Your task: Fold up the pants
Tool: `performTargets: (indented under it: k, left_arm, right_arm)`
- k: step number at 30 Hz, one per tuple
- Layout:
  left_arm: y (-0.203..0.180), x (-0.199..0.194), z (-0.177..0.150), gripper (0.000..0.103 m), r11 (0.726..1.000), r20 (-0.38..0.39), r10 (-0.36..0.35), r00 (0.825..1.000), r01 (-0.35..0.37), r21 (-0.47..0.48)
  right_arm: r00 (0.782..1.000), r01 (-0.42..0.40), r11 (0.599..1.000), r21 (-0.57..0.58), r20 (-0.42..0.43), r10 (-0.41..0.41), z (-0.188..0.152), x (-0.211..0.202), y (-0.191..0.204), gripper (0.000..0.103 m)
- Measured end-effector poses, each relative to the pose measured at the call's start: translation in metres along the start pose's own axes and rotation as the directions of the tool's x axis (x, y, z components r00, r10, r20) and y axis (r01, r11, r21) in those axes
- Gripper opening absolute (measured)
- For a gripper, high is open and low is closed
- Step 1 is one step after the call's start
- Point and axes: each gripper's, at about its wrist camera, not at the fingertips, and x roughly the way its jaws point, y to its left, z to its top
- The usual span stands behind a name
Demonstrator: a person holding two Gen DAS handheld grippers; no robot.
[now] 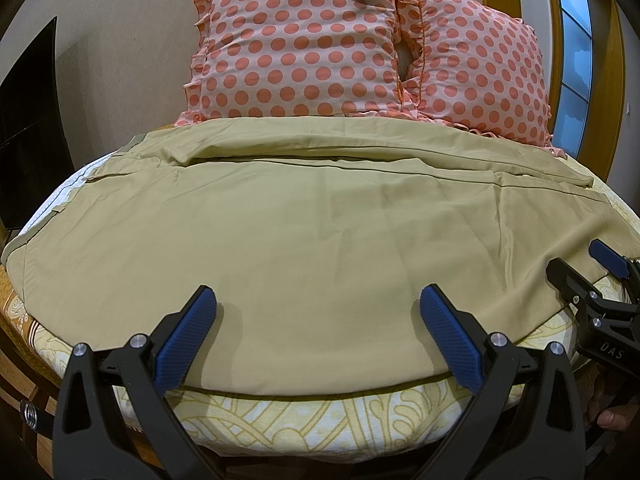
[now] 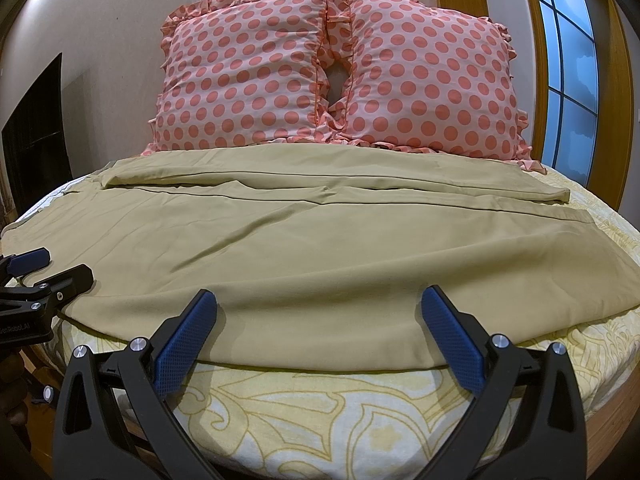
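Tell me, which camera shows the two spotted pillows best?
The right wrist view: both pillows sit whole and centred behind the pants. The left wrist view crops the top of the pillows.

**Both tongs spread wide, side by side**

Your left tongs (image 1: 318,312) are held level and pointing forward, jaws spread wide, the blue ribbed pads (image 1: 186,344) facing each other across a broad gap with nothing between them. Your right tongs (image 2: 319,312) match that pose: level, forward, jaws equally wide and gripping nothing.

The two sit near each other at about the same height. From the left wrist view, your right tongs (image 1: 582,270) enter at the right edge, jaws parted. From the right wrist view, your left tongs (image 2: 52,268) show at the left edge, also parted. Part of your right hand (image 1: 612,408) shows, dark and blurred, under its tool.
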Motion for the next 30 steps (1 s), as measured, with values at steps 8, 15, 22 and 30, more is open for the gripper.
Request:
performTargets:
  k: [8, 15, 22, 30]
  left_arm:
    - [0.0000, -0.0001, 0.0000, 0.101, 1.000, 0.001, 0.000, 1.000, 0.000, 0.000]
    - [0.0000, -0.0001, 0.0000, 0.101, 1.000, 0.002, 0.000, 1.000, 0.000, 0.000]
    - [0.0000, -0.0001, 0.0000, 0.101, 1.000, 0.002, 0.000, 1.000, 0.000, 0.000]
    - [0.0000, -0.0002, 0.0000, 0.101, 1.000, 0.002, 0.000, 1.000, 0.000, 0.001]
  right_arm:
    - [1.000, 0.000, 1.000, -0.001, 0.000, 0.000, -0.0002, 0.0001, -0.0005, 0.102]
    - [1.000, 0.000, 1.000, -0.001, 0.001, 0.000, -0.0001, 0.0001, -0.0003, 0.102]
    - [1.000, 0.000, 1.000, -0.001, 0.002, 0.000, -0.0003, -0.0001, -0.0002, 0.102]
    - [1.000, -0.005, 1.000, -0.005, 0.004, 0.005, -0.0016, 0.0003, 0.0002, 0.102]
